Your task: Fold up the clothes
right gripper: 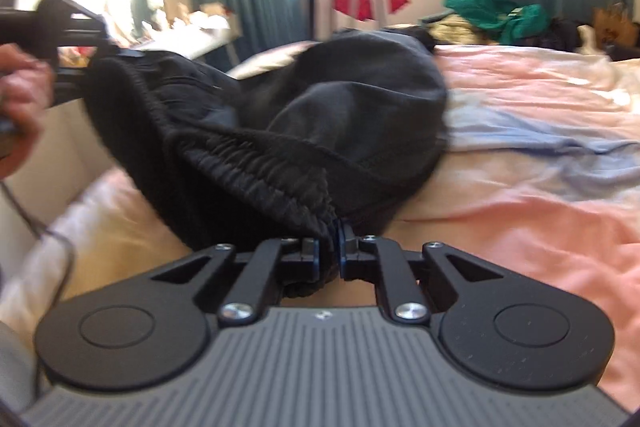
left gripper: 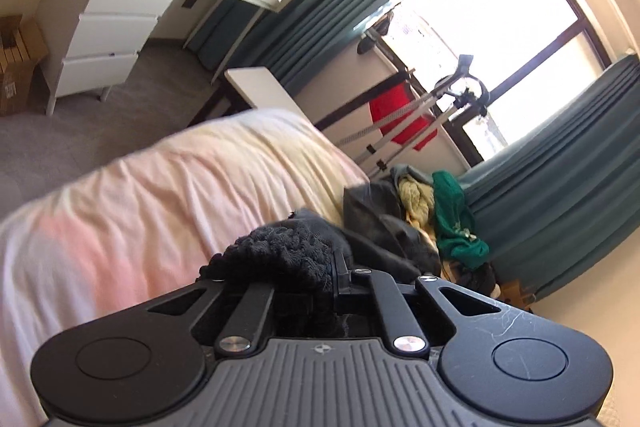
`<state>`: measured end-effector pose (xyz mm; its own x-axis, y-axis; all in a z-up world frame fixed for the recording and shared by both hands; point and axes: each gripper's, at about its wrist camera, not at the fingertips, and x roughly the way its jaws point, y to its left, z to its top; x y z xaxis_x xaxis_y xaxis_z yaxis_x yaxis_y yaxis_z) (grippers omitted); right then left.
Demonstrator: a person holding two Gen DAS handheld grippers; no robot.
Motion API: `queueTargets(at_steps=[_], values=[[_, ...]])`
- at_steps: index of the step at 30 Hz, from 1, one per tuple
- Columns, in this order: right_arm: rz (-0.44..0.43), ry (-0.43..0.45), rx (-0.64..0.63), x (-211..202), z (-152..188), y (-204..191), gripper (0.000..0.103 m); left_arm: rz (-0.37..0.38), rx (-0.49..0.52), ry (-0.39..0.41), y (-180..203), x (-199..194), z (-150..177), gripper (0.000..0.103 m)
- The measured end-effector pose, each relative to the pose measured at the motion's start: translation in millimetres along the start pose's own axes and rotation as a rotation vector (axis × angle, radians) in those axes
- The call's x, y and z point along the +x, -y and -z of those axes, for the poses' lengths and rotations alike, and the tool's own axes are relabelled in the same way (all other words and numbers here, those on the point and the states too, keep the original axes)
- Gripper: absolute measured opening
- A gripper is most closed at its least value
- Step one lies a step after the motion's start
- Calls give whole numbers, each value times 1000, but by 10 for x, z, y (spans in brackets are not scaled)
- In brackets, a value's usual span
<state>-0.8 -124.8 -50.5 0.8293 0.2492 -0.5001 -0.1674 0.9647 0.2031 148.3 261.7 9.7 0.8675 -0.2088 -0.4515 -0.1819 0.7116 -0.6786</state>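
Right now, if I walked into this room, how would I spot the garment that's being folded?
Find the bed with the pink sheet by the curtained window. The black garment lies bunched on it, its elastic waistband pinched in both grippers. The clothes pile at the far end is green and yellow; this piece alone is black and held.

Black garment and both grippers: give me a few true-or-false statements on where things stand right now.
1. The right gripper is shut on the black garment at its gathered waistband. True.
2. The left gripper is open and empty. False: it is shut on the same garment.
3. The garment lies flat and folded on the bed. False: it hangs bunched between the grippers.
4. A pile of other clothes sits at the bed's far end. True.
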Motion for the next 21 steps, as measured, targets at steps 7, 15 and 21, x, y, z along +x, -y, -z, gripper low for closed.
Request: queueTargets(at_steps=[7,15,21], values=[[-204,-35,20,533,-221,-758,13,-198,180,103,9,172,-861,8],[-242,-111,-26,859,-161,-837,32,-328,291,4,-373,518,-665,21],[-243,-122,-57,556,-167,-602,78,-421,472,105,-219,235,-327,88]])
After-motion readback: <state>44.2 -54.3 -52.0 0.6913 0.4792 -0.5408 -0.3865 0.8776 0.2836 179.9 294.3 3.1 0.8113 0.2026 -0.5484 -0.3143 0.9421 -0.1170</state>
